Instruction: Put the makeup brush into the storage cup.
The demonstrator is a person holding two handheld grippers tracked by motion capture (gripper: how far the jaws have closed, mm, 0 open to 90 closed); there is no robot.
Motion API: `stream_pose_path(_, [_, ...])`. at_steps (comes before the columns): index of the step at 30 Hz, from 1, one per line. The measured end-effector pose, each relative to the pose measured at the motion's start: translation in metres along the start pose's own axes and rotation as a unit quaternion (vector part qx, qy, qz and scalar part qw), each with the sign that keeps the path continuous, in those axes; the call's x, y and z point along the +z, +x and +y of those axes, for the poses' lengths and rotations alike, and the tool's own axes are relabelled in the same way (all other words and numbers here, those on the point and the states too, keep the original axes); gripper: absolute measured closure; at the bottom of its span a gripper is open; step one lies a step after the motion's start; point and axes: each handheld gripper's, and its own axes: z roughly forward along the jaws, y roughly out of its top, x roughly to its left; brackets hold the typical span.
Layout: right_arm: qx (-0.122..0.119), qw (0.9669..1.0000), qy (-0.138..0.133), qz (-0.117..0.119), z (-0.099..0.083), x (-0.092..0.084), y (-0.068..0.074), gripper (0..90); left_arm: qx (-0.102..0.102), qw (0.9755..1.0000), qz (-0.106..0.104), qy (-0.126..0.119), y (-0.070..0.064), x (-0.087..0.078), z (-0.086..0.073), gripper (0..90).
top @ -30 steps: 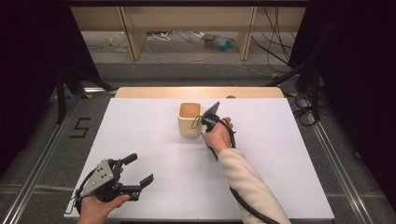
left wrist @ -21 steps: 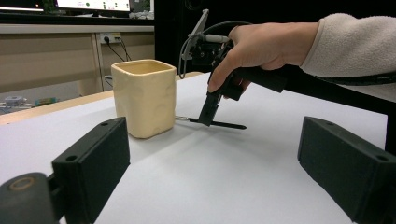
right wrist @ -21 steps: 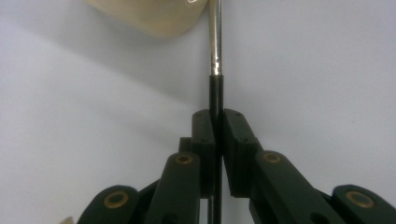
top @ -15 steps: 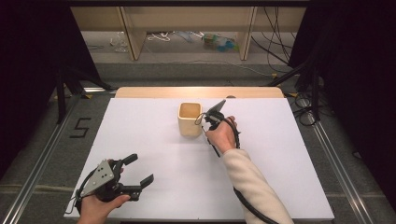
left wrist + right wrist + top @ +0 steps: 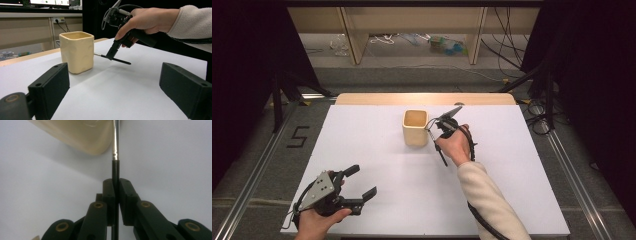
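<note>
Two grippers are at work, but just one carries anything. The right gripper [image 5: 438,131] has its fingers [image 5: 110,192] pressed together on the black handle of a thin brush [image 5: 113,58], the metal neck of which points toward the cream cup [image 5: 415,128] standing near the middle of the table's [image 5: 522,165] far edge. Held low and slanted just beside the cup's right wall, the brush looks ready to be lifted over the rim and dropped in; the grip sits mid-handle, which should keep it steady. The left gripper [image 5: 360,183] hovers near the table's near left corner, its fingers [image 5: 51,85] spread wide and holding nothing, probably kept out of the way.
</note>
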Motion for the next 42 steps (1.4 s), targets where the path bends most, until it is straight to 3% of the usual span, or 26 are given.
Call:
stream_pose_path(2, [0.006,0.9999,0.014,0.006,0.0,-0.003,-0.001,84.4,0.002,1.0,-0.001,-0.003,0.0,0.0,0.0,9.3])
stream_pose_path(11, [-0.003,0.9993,-0.03,0.02,-0.004,-0.013,-0.007,84.3,-0.001,1.0,0.001,-0.001,0.0,0.0,0.0,9.3])
stream_pose_path(14, [0.007,0.9992,-0.035,0.02,-0.007,-0.017,-0.011,84.3,0.004,1.0,-0.005,-0.008,0.001,0.001,0.0,9.5])
stream_pose_path(20, [0.006,0.9979,-0.059,0.027,-0.011,-0.021,-0.019,84.3,-0.002,1.0,0.001,0.0,-0.001,0.0,0.0,9.5])
stream_pose_path(21, [0.016,0.9976,-0.062,0.026,-0.012,-0.022,-0.019,84.3,0.0,1.0,0.001,0.0,0.0,0.0,0.0,9.5])
stream_pose_path(22, [0.004,0.9965,-0.077,0.032,-0.014,-0.024,-0.024,84.3,-0.001,1.0,0.001,0.0,0.0,0.0,0.0,9.5])
stream_pose_path(26, [-0.015,0.9945,-0.097,0.038,-0.017,-0.027,-0.029,84.3,0.001,1.0,0.002,0.0,0.0,0.0,0.0,9.6])
stream_pose_path(32, [-0.02,0.9926,-0.114,0.036,-0.024,-0.03,-0.03,84.3,-0.001,1.0,0.002,0.0,0.0,0.0,0.0,9.7])
stream_pose_path(36, [-0.033,0.9894,-0.137,0.037,-0.029,-0.033,-0.031,84.3,0.001,1.0,0.002,0.0,0.0,0.0,0.0,9.8])
stream_pose_path(38, [-0.041,0.9855,-0.16,0.04,-0.032,-0.033,-0.031,84.3,0.0,1.0,0.002,0.0,0.0,0.0,0.0,9.8])
stream_pose_path(42, [-0.042,0.9825,-0.177,0.041,-0.037,-0.034,-0.032,84.2,0.0,1.0,0.002,0.0,-0.001,0.001,0.0,9.9])
